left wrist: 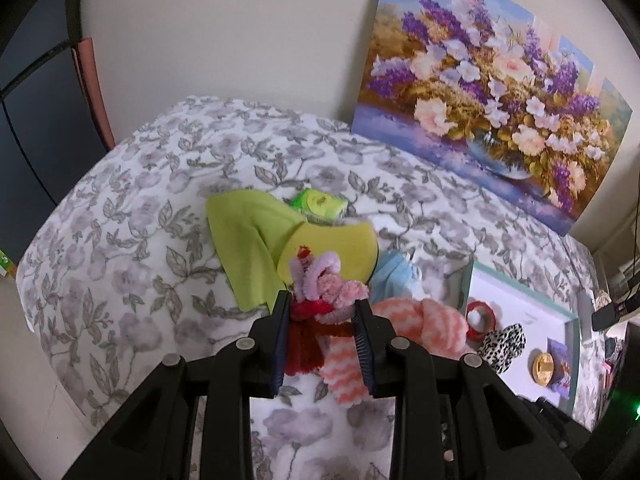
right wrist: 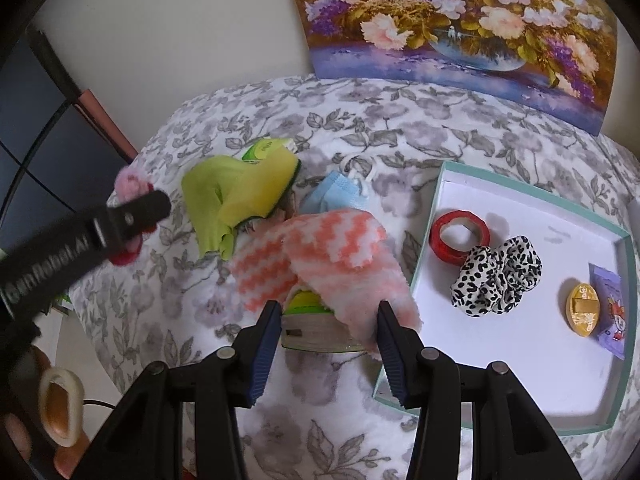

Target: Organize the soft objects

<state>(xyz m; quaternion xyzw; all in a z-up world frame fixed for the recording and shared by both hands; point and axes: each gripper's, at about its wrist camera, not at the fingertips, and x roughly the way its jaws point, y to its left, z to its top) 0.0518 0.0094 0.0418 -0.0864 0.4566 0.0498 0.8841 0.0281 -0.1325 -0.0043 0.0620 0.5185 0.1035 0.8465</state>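
Note:
My left gripper [left wrist: 322, 300] is shut on a bundle of pink and red pipe-cleaner flowers [left wrist: 320, 284], held above the floral bedspread [left wrist: 132, 240]. In the right wrist view the left gripper [right wrist: 132, 212] hangs at the left with the pink tuft [right wrist: 130, 184] sticking out. My right gripper [right wrist: 329, 308] has a green-topped block [right wrist: 316, 322] filling the gap between its pads. A pink-and-white chevron cloth [right wrist: 336, 240] drapes over the block and under the right pad. The teal-rimmed white tray [right wrist: 440, 172] lies just to the right.
The tray holds a red tape roll [right wrist: 460, 234], a leopard scrunchie [right wrist: 496, 276], a gold oval [right wrist: 584, 310] and a purple packet [right wrist: 612, 316]. A lime cloth [right wrist: 204, 204], yellow sponge [right wrist: 256, 190], blue mask [right wrist: 336, 192] and green pack [left wrist: 318, 204] lie behind. A painting [left wrist: 500, 100] leans on the wall.

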